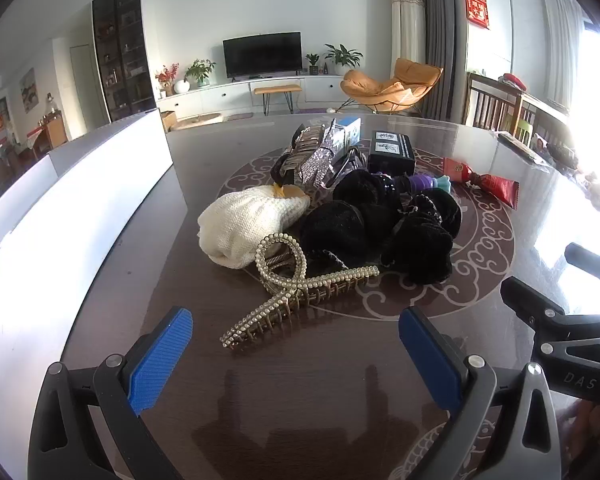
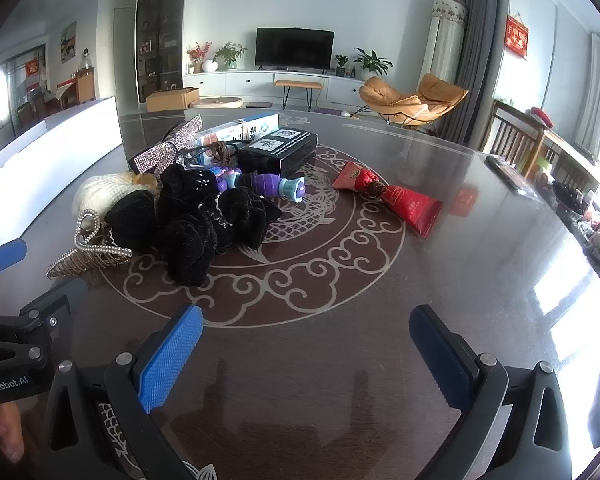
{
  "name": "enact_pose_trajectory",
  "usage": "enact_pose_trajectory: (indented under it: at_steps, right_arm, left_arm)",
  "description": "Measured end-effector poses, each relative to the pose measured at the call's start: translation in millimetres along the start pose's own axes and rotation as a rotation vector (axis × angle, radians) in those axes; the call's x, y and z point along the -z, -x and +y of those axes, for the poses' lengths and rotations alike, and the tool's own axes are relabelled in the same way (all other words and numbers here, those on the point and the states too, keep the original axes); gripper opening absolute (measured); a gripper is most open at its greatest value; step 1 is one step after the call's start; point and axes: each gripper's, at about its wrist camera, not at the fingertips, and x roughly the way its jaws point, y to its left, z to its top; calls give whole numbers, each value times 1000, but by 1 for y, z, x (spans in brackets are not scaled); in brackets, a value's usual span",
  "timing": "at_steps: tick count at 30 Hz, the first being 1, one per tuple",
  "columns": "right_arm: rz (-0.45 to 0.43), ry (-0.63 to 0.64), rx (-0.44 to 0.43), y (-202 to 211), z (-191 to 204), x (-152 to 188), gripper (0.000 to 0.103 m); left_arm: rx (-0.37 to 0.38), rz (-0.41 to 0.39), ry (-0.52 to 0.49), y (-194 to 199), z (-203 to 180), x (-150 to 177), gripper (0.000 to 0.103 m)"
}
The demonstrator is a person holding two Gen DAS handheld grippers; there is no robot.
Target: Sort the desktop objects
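Both grippers are held wide apart and empty, tilted down over the dark tabletop (image 2: pixel 340 360) with its pale scroll pattern. Nearest to the left gripper (image 1: pixel 296 356) lies one pearl hair claw (image 1: pixel 296 288), just ahead of the blue pads; its long axis runs slantwise, from the toothed end near the left pad up to the looped end beside the knitted piece. The right gripper (image 2: pixel 306 356) is seen farther from the claw, which lies well off to its left (image 2: pixel 88 252), so the left hand is judged the nearer one for a first pick, and the jaws would likely have to be turned across the claw's narrow width. Taking the claw as the landmark, one white knitted item (image 1: pixel 244 224) is found touching it just behind, and a heap of black velvet scrunchies (image 1: pixel 384 228) just behind and to the right; perhaps three or four can be made out, but an exact count cannot be given. Farther behind the claw, one purple and teal toy (image 2: pixel 268 184), one rhinestone bow (image 1: pixel 320 156), one black box (image 2: pixel 280 152) and one long white and blue carton (image 2: pixel 244 128) are piled together. One red tube (image 2: pixel 396 200) lies apart to the far right, and a white panel (image 1: pixel 80 208) stands to the left.
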Motion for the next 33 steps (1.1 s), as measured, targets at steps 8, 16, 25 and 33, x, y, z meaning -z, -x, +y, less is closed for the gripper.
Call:
enact_pose_trajectory:
  at_steps: [8, 16, 25, 33]
  right_arm:
    - [21, 6, 0, -4, 1, -1, 103]
    - [25, -13, 8, -6, -2, -1, 103]
    - [81, 14, 2, -17, 2, 0, 103]
    - [31, -36, -7, -6, -7, 1, 103]
  left_arm:
    - [14, 17, 31, -3, 5, -1, 103]
    - [2, 32, 16, -6, 2, 0, 103]
    - [-38, 53, -5, -11, -3, 0, 103]
    - [-25, 65, 11, -13, 2, 0, 103]
